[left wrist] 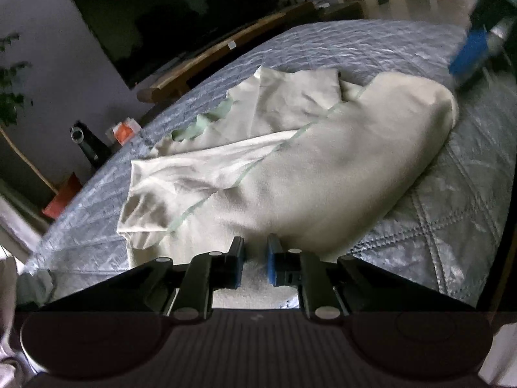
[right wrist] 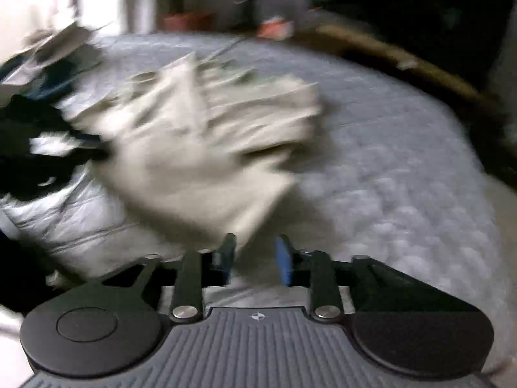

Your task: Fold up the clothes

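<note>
A cream garment with pale green trim lies rumpled on a grey-blue quilted bed. My left gripper is over its near edge, jaws a small gap apart with cloth showing between them. My right gripper shows in a blurred view with the same cream garment running down between its jaws, which stand apart. The right gripper's blue pad also shows blurred at the far right of the left wrist view.
A dark TV on a wooden bench stands beyond the bed. A bottle and orange items sit beside the bed's left edge. Dark clothes lie on the bed to the left in the right wrist view.
</note>
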Tool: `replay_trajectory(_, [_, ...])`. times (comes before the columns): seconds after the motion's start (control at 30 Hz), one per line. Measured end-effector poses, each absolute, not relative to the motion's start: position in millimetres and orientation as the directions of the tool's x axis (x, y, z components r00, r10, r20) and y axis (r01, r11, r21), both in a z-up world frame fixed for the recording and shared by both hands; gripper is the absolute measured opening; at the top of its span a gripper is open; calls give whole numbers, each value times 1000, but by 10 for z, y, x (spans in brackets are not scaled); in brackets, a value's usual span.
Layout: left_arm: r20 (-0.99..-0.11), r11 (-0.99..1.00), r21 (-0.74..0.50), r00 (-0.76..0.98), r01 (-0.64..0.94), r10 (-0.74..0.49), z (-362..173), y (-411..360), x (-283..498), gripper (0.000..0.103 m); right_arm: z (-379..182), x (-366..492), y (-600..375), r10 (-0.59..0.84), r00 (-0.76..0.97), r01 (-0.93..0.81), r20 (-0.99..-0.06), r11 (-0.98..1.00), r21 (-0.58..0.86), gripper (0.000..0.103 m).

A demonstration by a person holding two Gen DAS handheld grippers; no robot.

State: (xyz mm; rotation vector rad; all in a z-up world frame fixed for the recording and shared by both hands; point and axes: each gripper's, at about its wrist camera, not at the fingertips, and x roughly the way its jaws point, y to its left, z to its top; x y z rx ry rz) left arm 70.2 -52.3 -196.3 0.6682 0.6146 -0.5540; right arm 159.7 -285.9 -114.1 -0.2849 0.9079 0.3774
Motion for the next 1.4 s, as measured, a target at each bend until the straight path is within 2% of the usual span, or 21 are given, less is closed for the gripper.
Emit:
replay_trajectory(0.1, [-706,681,329,649,654,-282,-1918,-489,794,12,-1251,1659,-2691,214,501,-518,-839,850,-93,43])
replay_trajectory(0.2, [-729,671,307,620,676,-291,-1897,-491,828,12,-1328,1697,-2625,204,500,-516,-841,851,-100,41])
replay_trajectory(0.27, [-742,660,300,603,689,-292,-1889,-492,850,12,-1375,1747,-2666,164,526,-472,-834,872,-127,28])
replay_trajectory(0.3, [-748,656,297,596,694,-291,-1886,-493,858,13,-1393,1750,-2684,140,537,-454,-832,879,-145,27])
replay_trajectory(0.33, [-754,656,291,589,696,-291,-1883,-494,865,13,-1417,1757,-2723,63,568,-422,-821,878,-225,11])
replay_trajectory(0.37, [-756,658,286,586,697,-292,-1883,-490,865,13,-1441,1762,-2761,-14,596,-389,-803,870,-304,0])
replay_trajectory(0.4, [-757,660,281,583,697,-293,-1884,-486,863,13,-1475,1748,-2805,-76,611,-373,-788,850,-372,1])
replay_trajectory(0.43, [-756,661,280,584,696,-296,-1889,-479,853,13,-1485,1762,-2905,-99,606,-352,-790,856,-378,1])
replay_trajectory(0.53, [-749,672,274,591,688,-301,-1903,-463,828,13,-1317,1719,-3240,-31,597,-260,-802,938,-230,3])
replay_trajectory(0.63, [-748,676,276,594,684,-296,-1906,-474,824,13,-1065,1539,-3117,204,618,-408,-760,909,-87,8])
replay_trajectory(0.73, [-743,664,298,603,686,-289,-1912,-499,802,13,-1081,1492,-2812,364,522,-569,-771,822,2,15])
replay_trajectory(0.77, [-740,656,311,608,688,-287,-1913,-509,796,13,-1138,1515,-2733,370,508,-596,-778,803,-7,21])
replay_trajectory(0.83, [-731,643,339,623,686,-278,-1914,-516,784,20,-1283,1610,-2648,307,515,-582,-801,811,-63,22])
replay_trajectory(0.9, [-723,638,365,638,678,-264,-1891,-489,783,30,-1354,1725,-2752,168,557,-475,-813,868,-146,21])
replay_trajectory(0.97, [-715,640,369,646,675,-269,-1847,-413,770,32,-1255,1765,-2979,104,605,-350,-790,925,-146,25])
replay_trajectory(1.1, [-683,608,409,670,681,-292,-1816,-451,609,26,-998,1695,-3057,153,692,-315,-706,943,-105,31])
replay_trajectory(1.17, [-677,584,422,669,693,-306,-1821,-511,555,27,-1018,1758,-2885,216,673,-379,-708,922,-79,42])
replay_trajectory(1.23, [-678,595,430,678,679,-284,-1843,-472,598,33,-1098,1808,-2624,276,640,-463,-717,883,-73,45])
replay_trajectory(1.33, [-701,667,407,682,624,-211,-1882,-260,814,41,-1282,1930,-2373,261,594,-526,-761,841,-122,46])
replay_trajectory(1.37, [-715,706,374,672,602,-194,-1877,-138,922,46,-1344,1997,-2359,245,580,-525,-777,842,-127,46])
replay_trajectory(1.4, [-729,742,343,661,576,-176,-1857,-19,1022,55,-1384,2037,-2408,237,576,-510,-782,852,-117,46])
